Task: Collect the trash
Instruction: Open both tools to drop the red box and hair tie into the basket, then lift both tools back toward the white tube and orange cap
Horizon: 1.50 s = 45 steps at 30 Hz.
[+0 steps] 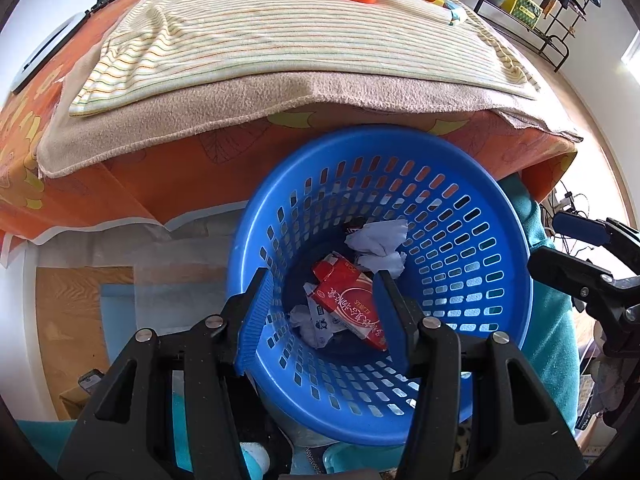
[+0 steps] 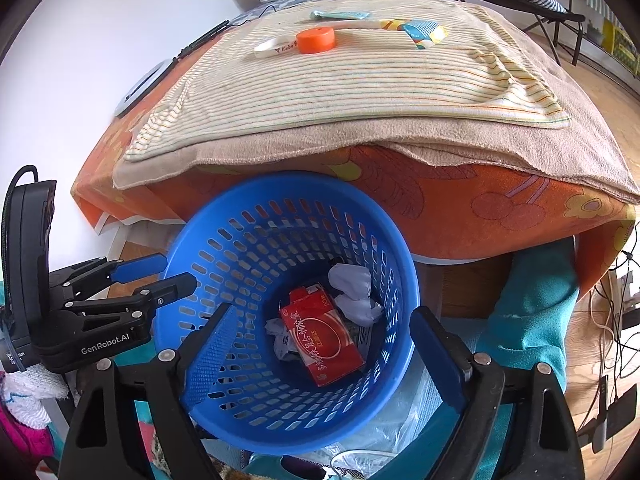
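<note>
In both views a blue basket (image 1: 472,240) fills the lower middle of the frame, standing on the floor against the edge of a table draped in an orange cloth (image 1: 132,176).

In its bottom lie a red carton (image 1: 352,304), crumpled white paper (image 1: 380,248) above it, and a small printed wrapper (image 1: 320,324) to the carton's lower left.

The left gripper (image 1: 320,312) hangs over the basket's mouth with its jaws spread partway and nothing between the pads; the carton lies far below them. In the right wrist view it shows at the left edge, pads apart, beside the rim.

The right gripper (image 2: 320,344) is spread wide above the basket, one finger over the near left wall, the other outside the right rim, pinching nothing.

On the table top, in the upper part of both frames, a striped towel (image 2: 360,80) lies over a beige one (image 2: 280,148). On it sit an orange cap (image 2: 316,40), a white wristband (image 2: 276,47) touching its left side, and a colourful wrapper (image 2: 424,32) to the right.

A teal cloth (image 2: 536,304) hangs right of the basket.
</note>
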{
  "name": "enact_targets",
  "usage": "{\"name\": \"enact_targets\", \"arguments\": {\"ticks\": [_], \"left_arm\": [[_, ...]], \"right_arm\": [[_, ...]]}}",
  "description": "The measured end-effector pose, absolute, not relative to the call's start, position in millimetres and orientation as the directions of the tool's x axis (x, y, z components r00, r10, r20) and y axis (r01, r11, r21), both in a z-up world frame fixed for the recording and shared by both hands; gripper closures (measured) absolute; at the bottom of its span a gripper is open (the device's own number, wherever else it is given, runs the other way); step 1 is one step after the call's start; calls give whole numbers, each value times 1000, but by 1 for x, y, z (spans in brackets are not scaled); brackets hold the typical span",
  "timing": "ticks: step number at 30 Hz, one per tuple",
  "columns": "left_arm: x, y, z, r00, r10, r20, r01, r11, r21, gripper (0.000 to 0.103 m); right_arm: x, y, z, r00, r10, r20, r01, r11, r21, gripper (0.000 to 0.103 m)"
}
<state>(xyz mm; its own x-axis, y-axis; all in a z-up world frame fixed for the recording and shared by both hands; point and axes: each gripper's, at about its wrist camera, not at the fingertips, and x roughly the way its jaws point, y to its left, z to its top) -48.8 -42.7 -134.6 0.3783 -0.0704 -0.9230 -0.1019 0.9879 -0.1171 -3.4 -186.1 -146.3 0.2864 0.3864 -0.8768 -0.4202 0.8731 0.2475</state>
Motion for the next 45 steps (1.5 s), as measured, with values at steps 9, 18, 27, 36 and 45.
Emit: {"name": "enact_targets", "arguments": {"ticks": [9,18,27,36,45], "left_arm": [[-46,-37,-132,378,-85,-922,-126,982,-142,50],[-37,-38,-116,406,-111,-907,-131,975,-178,50],[-13,-38,-91,455,-122,-882,-116,974,-194,50],[25,-30,-63,504,-120,-855,-92,977,-192,50],[75,-30,-42,542,-164,-824,-44,974,-223,50]], "right_arm": [[2,-187,-133,316,374,-872,-418,880,226,12],[11,-191,-113,362,386,-849,-432,876,213,5],[29,-197,-87,458,390,-799,-452,876,169,5],[56,-202,-63,542,390,-745,-467,876,119,5],[107,-196,-42,533,410,-740,-514,852,101,5]]}}
